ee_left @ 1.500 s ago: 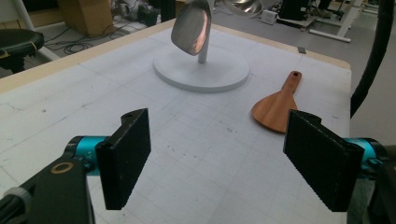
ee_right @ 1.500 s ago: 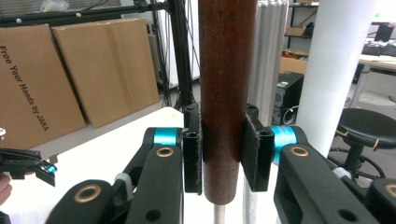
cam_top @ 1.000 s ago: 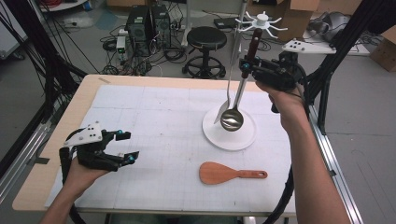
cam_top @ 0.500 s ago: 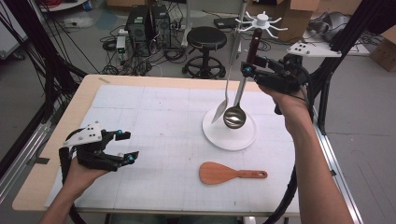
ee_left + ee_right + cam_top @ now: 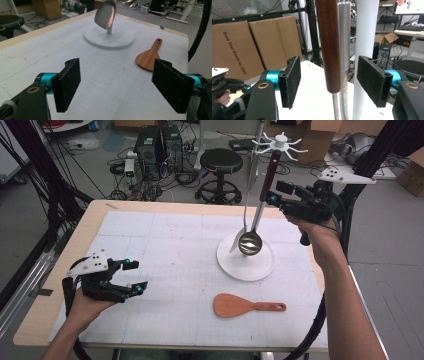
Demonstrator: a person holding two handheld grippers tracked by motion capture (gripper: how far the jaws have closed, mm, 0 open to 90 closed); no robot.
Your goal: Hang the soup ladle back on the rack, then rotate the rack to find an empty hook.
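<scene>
Brown wood caps the ladle (image 5: 259, 205), which hangs upright against the white rack (image 5: 246, 261) in the high view — its steel bowl sits just above the rack's round base, beside a hanging steel spoon (image 5: 242, 222). The right gripper (image 5: 272, 194) is level with the wooden grip, on the rack's right, and its jaws have just been opening. A wooden spatula (image 5: 246, 306) lies flat on the table (image 5: 95, 220), nearer the person than the rack's base. The left gripper (image 5: 134, 277) rests well to the rack's left, jaws apart and empty.

In the left gripper view the wide-set pads (image 5: 67, 83) frame bare mat; the rack base (image 5: 110, 39) lies ahead, the spatula (image 5: 148, 55) to its right.

In the right gripper view the brown handle (image 5: 328, 45) hangs between the released pads (image 5: 291, 81) — neither touches it — with the rack's white post (image 5: 365, 37) just beside.
</scene>
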